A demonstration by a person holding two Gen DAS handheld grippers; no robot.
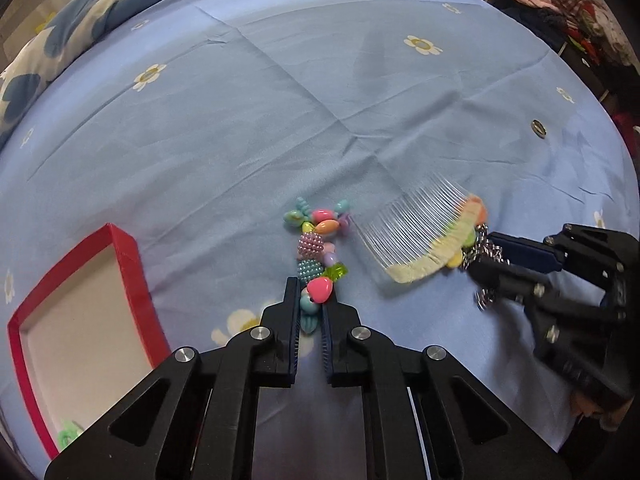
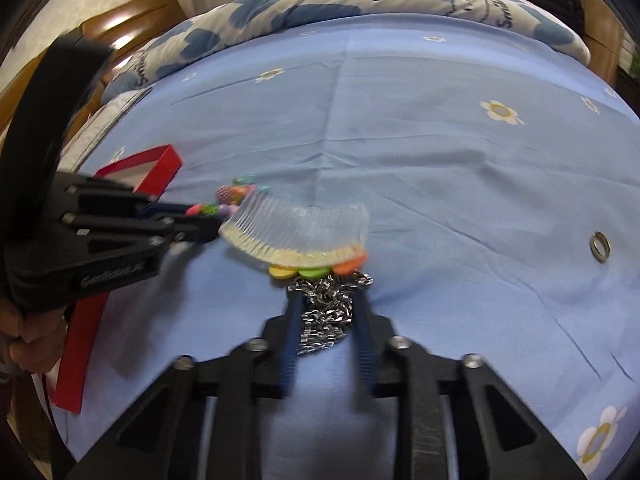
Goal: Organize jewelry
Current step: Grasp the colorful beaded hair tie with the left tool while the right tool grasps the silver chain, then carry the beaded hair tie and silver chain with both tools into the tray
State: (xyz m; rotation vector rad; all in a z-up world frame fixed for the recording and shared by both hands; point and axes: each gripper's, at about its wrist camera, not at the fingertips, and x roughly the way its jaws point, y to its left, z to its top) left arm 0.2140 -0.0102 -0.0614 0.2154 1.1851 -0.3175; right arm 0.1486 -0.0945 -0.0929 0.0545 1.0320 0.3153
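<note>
On a bed spread with a pale blue flowered sheet [image 1: 200, 140], the left tool [image 1: 311, 300] stood nearly closed, its two fingers pinching the near end of a string of pastel beads [image 1: 316, 248]; a pink heart bead and a ribbed blue one sat between the tips, and the rest of the string lay bunched on the sheet ahead of it. Just right of the beads lay a clear plastic hair comb [image 1: 416, 224] with a pale yellow spine and orange, green and yellow discs along its back, its teeth pointing away toward the far left.

The right tool [image 2: 326, 304] was set at a middling width around a heap of silver chain [image 2: 326, 312], which lay on the sheet between the blue-padded fingers and touched the comb's coloured discs; motion blur in the right wrist view left it unclear whether the pads were pressing the chain.

A red-edged box [image 1: 128, 264] with a pale lining sat open on the sheet at the left tool's left, a green item showing in its near corner. A small metal ring [image 1: 539, 128] lay alone on the sheet, well apart to the far right. A blue-patterned quilt [image 2: 320, 8] ran along the far edge of the bed.
</note>
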